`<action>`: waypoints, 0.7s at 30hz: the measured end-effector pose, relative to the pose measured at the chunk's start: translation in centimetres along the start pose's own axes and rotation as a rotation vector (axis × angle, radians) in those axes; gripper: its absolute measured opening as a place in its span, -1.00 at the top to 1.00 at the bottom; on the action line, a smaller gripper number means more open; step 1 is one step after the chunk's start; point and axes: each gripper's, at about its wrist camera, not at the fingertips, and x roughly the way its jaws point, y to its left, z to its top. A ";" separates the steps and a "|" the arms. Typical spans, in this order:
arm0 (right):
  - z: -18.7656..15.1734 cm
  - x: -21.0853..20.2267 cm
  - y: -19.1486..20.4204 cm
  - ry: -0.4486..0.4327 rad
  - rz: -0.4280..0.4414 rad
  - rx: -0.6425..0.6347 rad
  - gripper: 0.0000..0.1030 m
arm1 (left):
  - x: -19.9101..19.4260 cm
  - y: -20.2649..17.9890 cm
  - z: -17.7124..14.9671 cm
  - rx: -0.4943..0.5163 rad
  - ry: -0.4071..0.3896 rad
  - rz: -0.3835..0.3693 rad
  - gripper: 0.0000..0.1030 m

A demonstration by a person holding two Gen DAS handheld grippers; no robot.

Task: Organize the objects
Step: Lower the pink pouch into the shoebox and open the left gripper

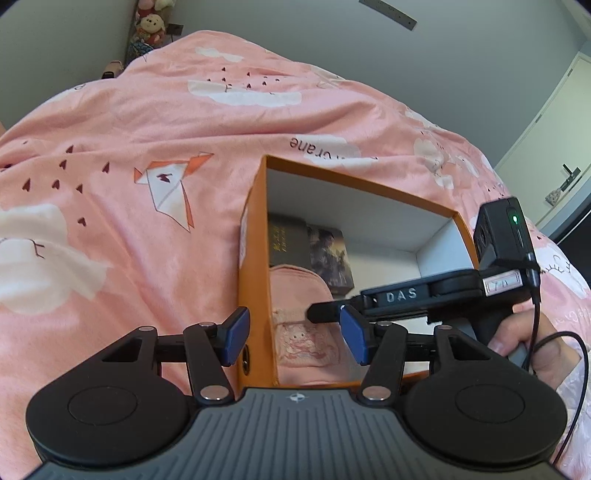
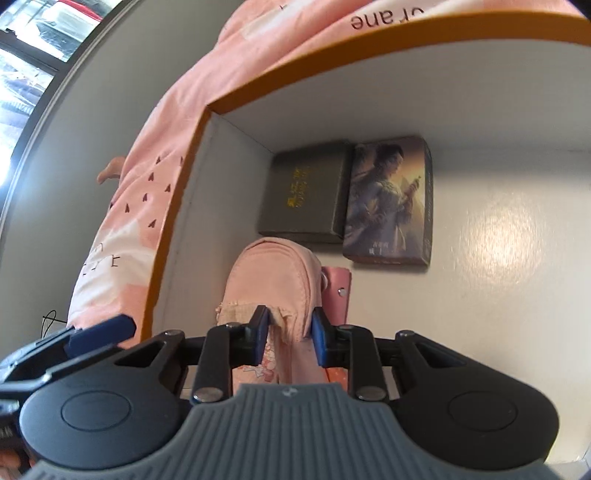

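An orange box (image 2: 332, 62) with a white inside lies on a pink bedspread. Against its far wall lie a dark box with gold lettering (image 2: 303, 195) and an illustrated card box (image 2: 391, 199). A pink pouch (image 2: 273, 280) rests along the left wall, with a small pink snap case (image 2: 338, 295) beside it. My right gripper (image 2: 290, 330) is inside the box, its blue pads pressed on the pouch's near end. My left gripper (image 1: 293, 332) hovers open over the near left corner of the orange box (image 1: 258, 206), nothing held; the pink pouch (image 1: 303, 295) shows beyond it.
The pink bedspread (image 1: 147, 129) with cloud and crane prints surrounds the box. A person's hand (image 1: 532, 343) holds the right tool, with a black cable trailing from it. Plush toys (image 1: 151, 26) sit in the far corner and a door (image 1: 554, 129) is at the right.
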 end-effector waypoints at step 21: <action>-5.4 -8.8 5.4 -0.367 -0.248 -0.285 -0.64 | -4.1 -5.6 -4.5 0.148 -0.151 0.002 -0.47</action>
